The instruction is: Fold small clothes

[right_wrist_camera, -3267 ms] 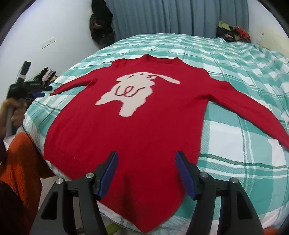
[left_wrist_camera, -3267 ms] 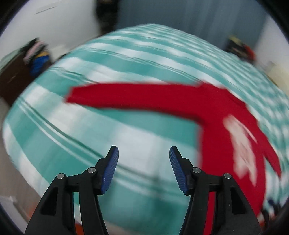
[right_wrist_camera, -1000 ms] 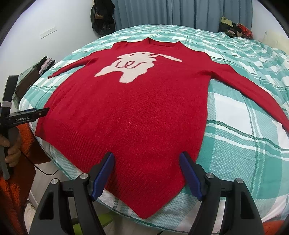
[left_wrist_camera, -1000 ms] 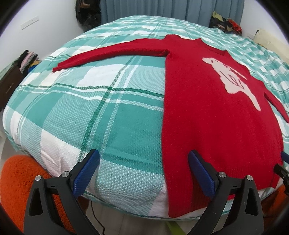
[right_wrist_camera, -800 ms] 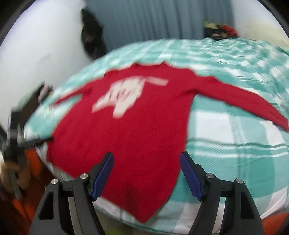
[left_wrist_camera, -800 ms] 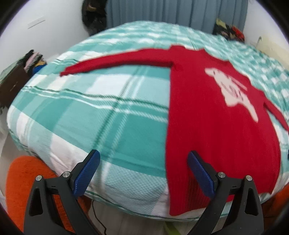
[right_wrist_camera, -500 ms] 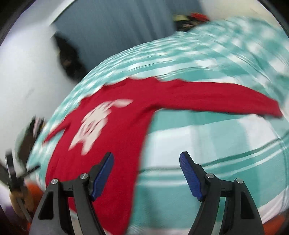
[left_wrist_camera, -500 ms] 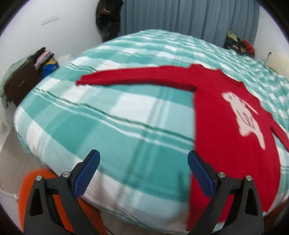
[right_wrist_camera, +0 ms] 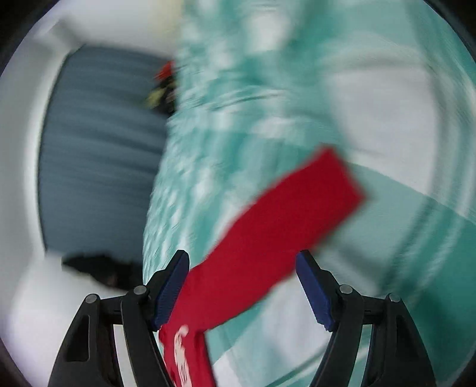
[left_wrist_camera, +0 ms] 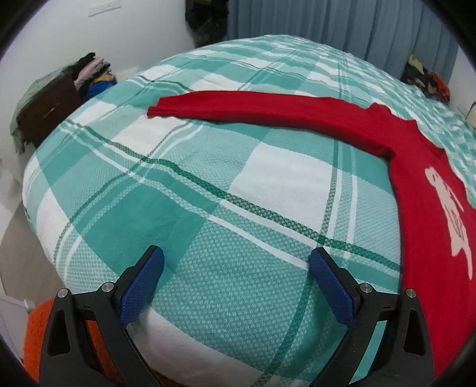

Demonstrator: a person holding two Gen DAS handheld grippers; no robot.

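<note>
A red sweater (left_wrist_camera: 422, 208) with a white animal picture lies flat on a teal and white plaid bed (left_wrist_camera: 208, 208). In the left wrist view its left sleeve (left_wrist_camera: 253, 107) stretches across the bed, cuff at far left. My left gripper (left_wrist_camera: 236, 268) is open and empty over bare bedspread, well short of the sleeve. The right wrist view is blurred and tilted. It shows the other red sleeve (right_wrist_camera: 273, 232) running up to its cuff. My right gripper (right_wrist_camera: 242, 274) is open above that sleeve, not touching it.
A dark dresser (left_wrist_camera: 44, 113) with piled clothes stands left of the bed. Grey-blue curtains (left_wrist_camera: 342, 23) hang behind. A clothes heap (left_wrist_camera: 425, 77) lies at the bed's far right corner. Something orange (left_wrist_camera: 35, 339) is below the near edge.
Both grippers have swung outward from the sweater's hem, the left toward the left sleeve, the right toward the right sleeve with a roll. Both stayed open. The sweater has not moved.
</note>
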